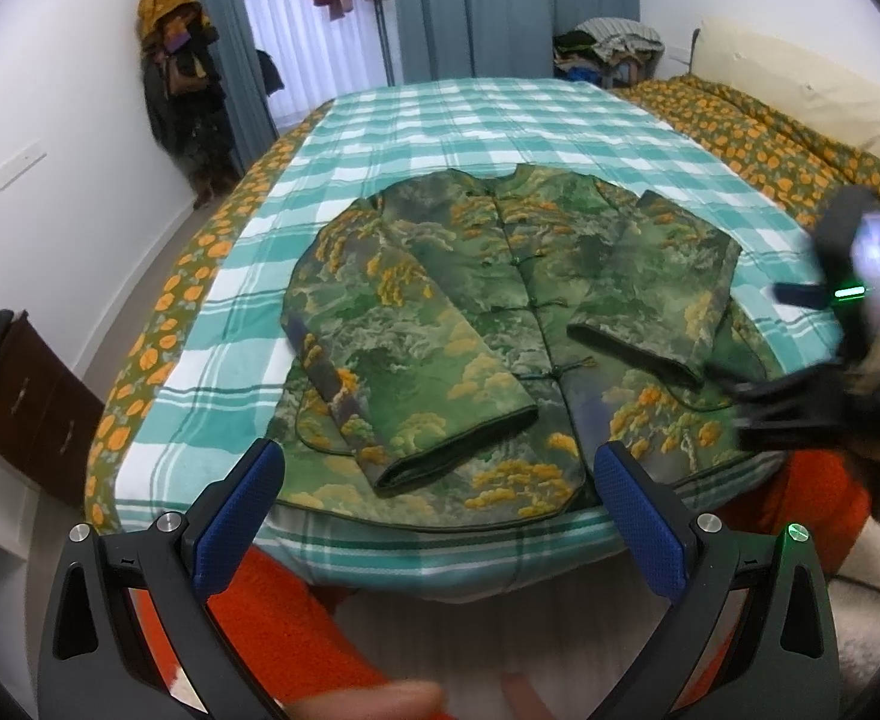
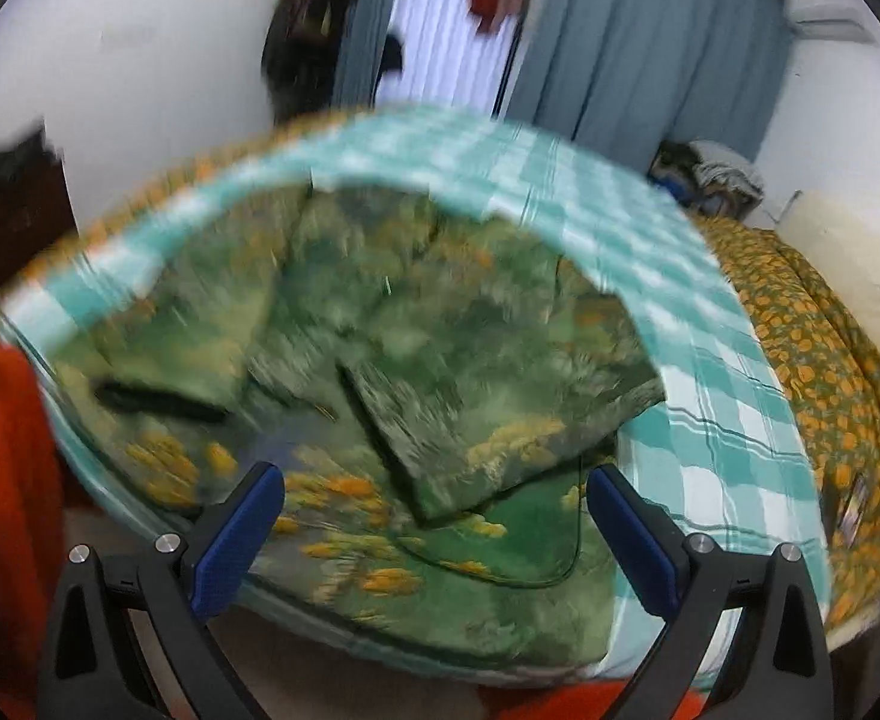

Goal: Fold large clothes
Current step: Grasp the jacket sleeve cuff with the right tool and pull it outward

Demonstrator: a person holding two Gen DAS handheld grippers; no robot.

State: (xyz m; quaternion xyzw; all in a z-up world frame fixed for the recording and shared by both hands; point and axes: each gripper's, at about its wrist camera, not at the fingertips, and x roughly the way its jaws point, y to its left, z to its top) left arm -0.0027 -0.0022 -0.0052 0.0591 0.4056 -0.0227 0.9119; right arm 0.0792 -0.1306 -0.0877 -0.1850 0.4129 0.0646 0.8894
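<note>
A green jacket (image 1: 500, 312) with orange and grey tree print lies front-up on the teal checked blanket (image 1: 470, 120) of the bed. Both sleeves are folded in over its front. My left gripper (image 1: 440, 468) is open and empty, hovering above the jacket's hem at the bed's near edge. My right gripper (image 2: 437, 489) is open and empty, just above the jacket (image 2: 380, 330) near its right sleeve end; that view is motion-blurred. The right gripper's body (image 1: 830, 372) shows blurred at the right of the left wrist view.
An orange-flowered bedspread (image 1: 770, 144) covers the bed's right side, with a cream headboard (image 1: 800, 78) beyond. A coat rack (image 1: 182, 90) stands at the left wall. A dark cabinet (image 1: 26, 384) is at the left. The person's orange trousers (image 1: 296, 618) are below the grippers.
</note>
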